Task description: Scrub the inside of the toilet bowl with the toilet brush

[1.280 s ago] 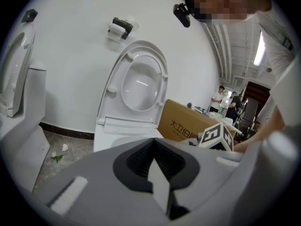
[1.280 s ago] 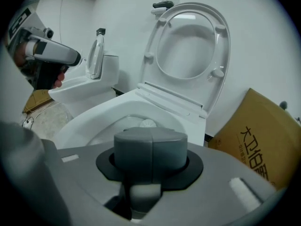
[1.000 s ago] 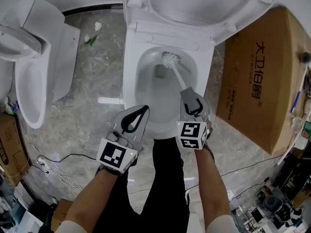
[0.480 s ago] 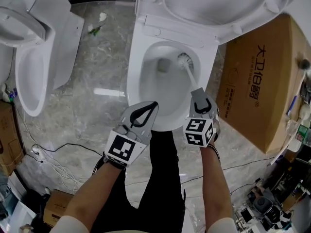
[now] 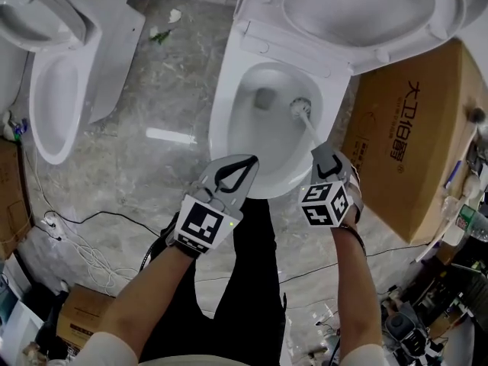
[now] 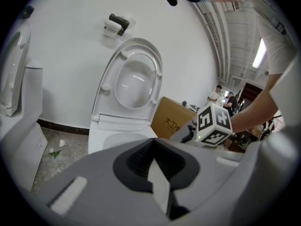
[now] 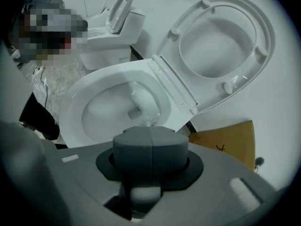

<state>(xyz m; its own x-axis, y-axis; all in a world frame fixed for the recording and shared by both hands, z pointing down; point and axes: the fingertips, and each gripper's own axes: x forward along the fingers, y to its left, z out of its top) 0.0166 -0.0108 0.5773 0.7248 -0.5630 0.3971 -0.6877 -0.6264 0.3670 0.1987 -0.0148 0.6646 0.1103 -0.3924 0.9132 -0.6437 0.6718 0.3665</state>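
The white toilet bowl (image 5: 245,158) stands open with its seat and lid (image 5: 366,14) raised. The toilet brush head (image 5: 300,107) rests against the bowl's inner right wall, beside the drain. Its white handle (image 5: 312,132) slants back to my right gripper (image 5: 326,161), which is shut on it just above the bowl's front right rim. In the right gripper view the jaws (image 7: 150,133) are shut together and the brush (image 7: 143,105) reaches down into the bowl (image 7: 94,107). My left gripper (image 5: 242,162) is shut on nothing and hovers over the front left rim; its jaws (image 6: 153,147) face the lid (image 6: 134,79).
A second white toilet (image 5: 53,90) stands at the left. A large cardboard box (image 5: 412,143) sits close to the bowl's right side. Cables (image 5: 69,235) trail over the marble floor, and small litter (image 5: 164,33) lies by the wall. The person's black trousers (image 5: 252,280) are below the bowl.
The brush head has slid from the back of the bowl round to its right inner wall. Both grippers sit a little further right in the head view, which has shifted.
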